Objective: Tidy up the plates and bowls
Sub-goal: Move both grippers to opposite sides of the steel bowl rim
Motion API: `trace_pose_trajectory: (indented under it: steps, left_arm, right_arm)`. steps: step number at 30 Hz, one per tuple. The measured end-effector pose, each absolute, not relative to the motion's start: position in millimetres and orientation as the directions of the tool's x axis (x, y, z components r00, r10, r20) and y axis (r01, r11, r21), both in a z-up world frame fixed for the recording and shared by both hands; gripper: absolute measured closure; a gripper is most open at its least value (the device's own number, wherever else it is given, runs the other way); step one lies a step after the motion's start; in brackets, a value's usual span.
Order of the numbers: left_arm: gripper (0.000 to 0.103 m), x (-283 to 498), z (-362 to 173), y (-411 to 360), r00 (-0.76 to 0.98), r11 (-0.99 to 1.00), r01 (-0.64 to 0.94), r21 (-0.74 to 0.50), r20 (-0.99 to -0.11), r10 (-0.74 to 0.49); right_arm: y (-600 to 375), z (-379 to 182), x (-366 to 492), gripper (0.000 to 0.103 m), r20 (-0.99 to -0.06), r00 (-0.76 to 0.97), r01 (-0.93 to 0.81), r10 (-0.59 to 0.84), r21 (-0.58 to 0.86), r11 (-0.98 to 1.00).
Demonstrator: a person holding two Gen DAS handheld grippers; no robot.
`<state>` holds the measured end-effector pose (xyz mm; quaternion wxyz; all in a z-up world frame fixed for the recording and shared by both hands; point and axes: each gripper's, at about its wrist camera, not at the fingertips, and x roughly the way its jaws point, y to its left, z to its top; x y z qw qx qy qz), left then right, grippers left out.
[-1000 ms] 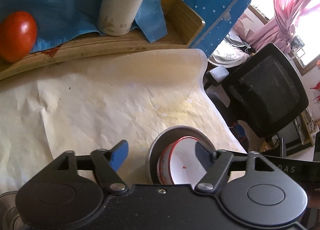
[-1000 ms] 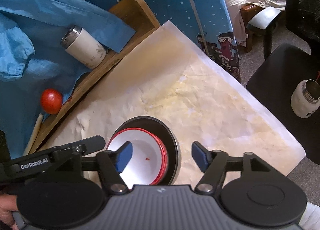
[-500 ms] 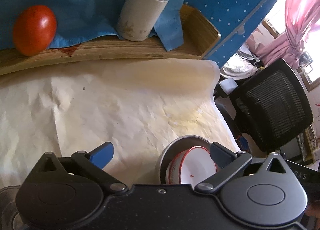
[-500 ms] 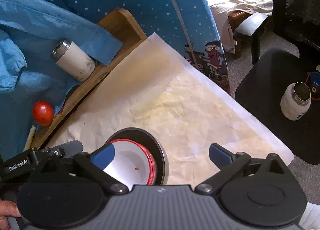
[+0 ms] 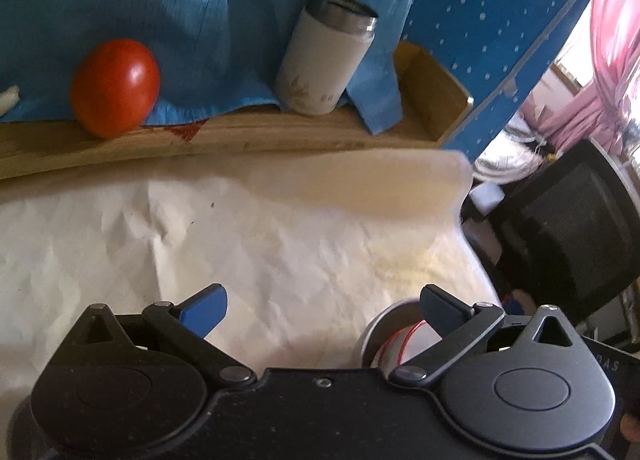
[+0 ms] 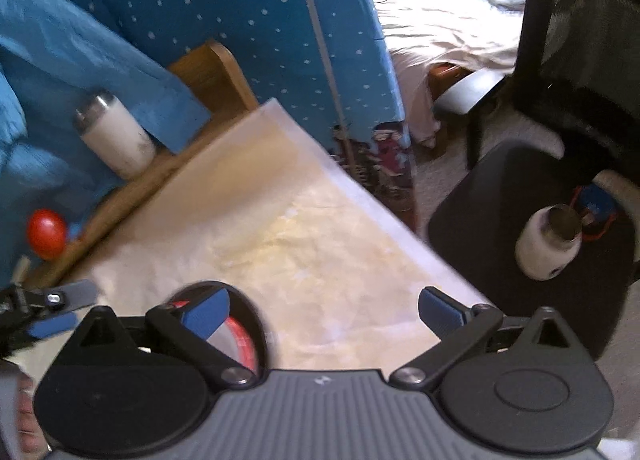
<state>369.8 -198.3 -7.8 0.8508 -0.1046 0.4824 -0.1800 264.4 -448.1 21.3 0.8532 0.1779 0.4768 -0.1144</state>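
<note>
A white bowl with a red rim sits nested inside a grey metal bowl on the paper-covered table. In the left wrist view the stack lies low at the right, partly behind the right finger. My left gripper is open wide with only paper between its fingers. In the right wrist view the same white bowl in the dark bowl lies behind the left finger. My right gripper is open wide and holds nothing. The left gripper's fingers show at the left edge.
A red tomato and a white thermos stand on a wooden tray under blue cloth at the back. A black office chair with a white bottle on its seat stands beside the table's right edge.
Both grippers opened wider and tilted upward. The nested bowls slid toward the bottom of both views and are now mostly hidden behind the fingers and bodies.
</note>
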Motion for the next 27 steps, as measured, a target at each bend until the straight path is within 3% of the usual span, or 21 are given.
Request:
trace_pose_trajectory:
  steps: [8,27]
  left_arm:
    - [0.001,367,-19,-196,0.432,0.947,0.191,-0.260,-0.844,-0.318]
    - [0.001,362,-39,-216,0.315,0.941,0.254,-0.225,-0.900,-0.300]
  right_arm:
    - [-448,7,265,0.000,-0.895,0.445,0.373,-0.037,0.148,0.916]
    - [-445,-1,263,0.000,-0.917,0.398,0.324,0.010,0.151,0.934]
